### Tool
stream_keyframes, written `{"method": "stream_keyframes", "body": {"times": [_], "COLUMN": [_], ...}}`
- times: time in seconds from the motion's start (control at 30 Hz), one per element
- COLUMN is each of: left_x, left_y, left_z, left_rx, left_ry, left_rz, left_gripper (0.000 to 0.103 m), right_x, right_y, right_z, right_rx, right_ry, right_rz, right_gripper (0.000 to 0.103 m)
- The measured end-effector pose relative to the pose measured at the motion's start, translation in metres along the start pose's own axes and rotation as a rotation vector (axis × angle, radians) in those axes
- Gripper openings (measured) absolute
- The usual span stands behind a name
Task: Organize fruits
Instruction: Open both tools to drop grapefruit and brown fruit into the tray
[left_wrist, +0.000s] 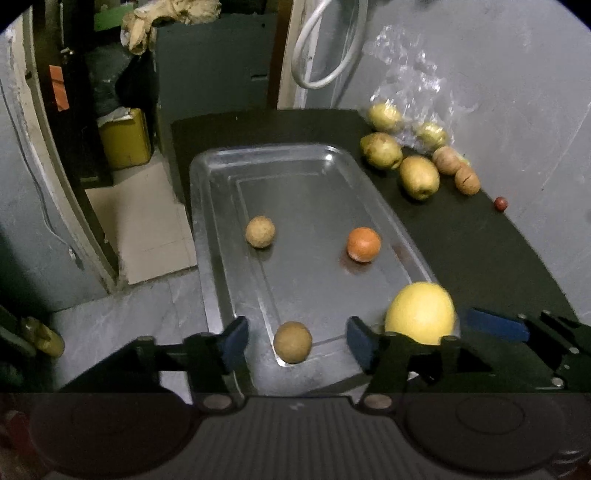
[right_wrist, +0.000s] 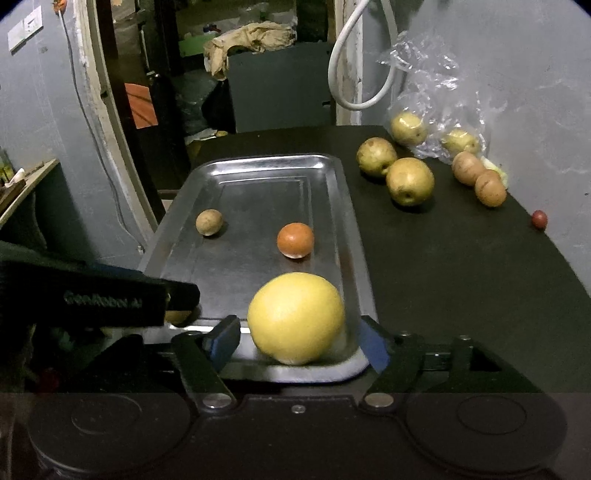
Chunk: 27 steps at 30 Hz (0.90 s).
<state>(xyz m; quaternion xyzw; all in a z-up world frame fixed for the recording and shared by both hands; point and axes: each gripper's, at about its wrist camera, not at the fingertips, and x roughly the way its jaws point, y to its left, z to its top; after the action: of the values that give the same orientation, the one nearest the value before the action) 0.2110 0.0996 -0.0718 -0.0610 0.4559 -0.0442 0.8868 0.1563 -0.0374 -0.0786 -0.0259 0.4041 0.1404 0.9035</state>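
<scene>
R claw (right_wrist: 295, 341) spread wide round the big yellow fruit (right_wrist: 295, 317), pads not touching; L claw (left_wrist: 297, 338) also open, empty, a small brown fruit (left_wrist: 292, 347) between its pads.

Yellow fruit sits in the tray (right_wrist: 266, 162), near-right corner, blurred (maybe rolling), so back R straight off w/o nudging it and watch the rim. Tray holds 4: yellow, orange (right_wrist: 295, 240), brown near L, tan one (right_wrist: 209, 222) farther back. Pears (right_wrist: 409, 181) etc. wait on the dark table (right_wrist: 461, 277); two sit in the plastic bag (right_wrist: 436, 103).
</scene>
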Motion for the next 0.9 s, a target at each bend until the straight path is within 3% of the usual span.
{"method": "stream_keyframes", "body": {"times": [0.03,0.1,0.3,0.47,0.7,0.9], "left_x": [-0.006,-0.017,-0.043,-0.056,-0.064,-0.073], "left_y": [0.0,-0.001,-0.012,-0.033,-0.054,-0.066], "left_z": [-0.001,-0.005,-0.016,-0.025,-0.027,0.008], "left_rx": [-0.001,-0.01,-0.028,0.061,0.133,0.17], "left_ry": [-0.015,-0.035,-0.049,-0.008,0.07,-0.016], "left_rz": [-0.007,-0.014,-0.084,-0.136,-0.175,-0.139], "left_gripper": [0.082,0.087,0.1,0.102,0.102,0.102], "right_x": [-0.008,-0.026,-0.084,-0.129,-0.181,-0.204], "right_y": [-0.004,-0.016,-0.067,-0.104,-0.127,-0.134], "right_z": [-0.001,-0.002,-0.011,-0.022,-0.012,0.029], "right_rx": [0.001,-0.003,0.021,0.053,-0.038,-0.112], "right_ry": [-0.003,-0.013,0.012,0.072,0.126,0.041], "right_rz": [0.004,0.011,-0.05,-0.136,-0.244,-0.249], "right_gripper": [0.079,0.087,0.097,0.1,0.101,0.102]}}
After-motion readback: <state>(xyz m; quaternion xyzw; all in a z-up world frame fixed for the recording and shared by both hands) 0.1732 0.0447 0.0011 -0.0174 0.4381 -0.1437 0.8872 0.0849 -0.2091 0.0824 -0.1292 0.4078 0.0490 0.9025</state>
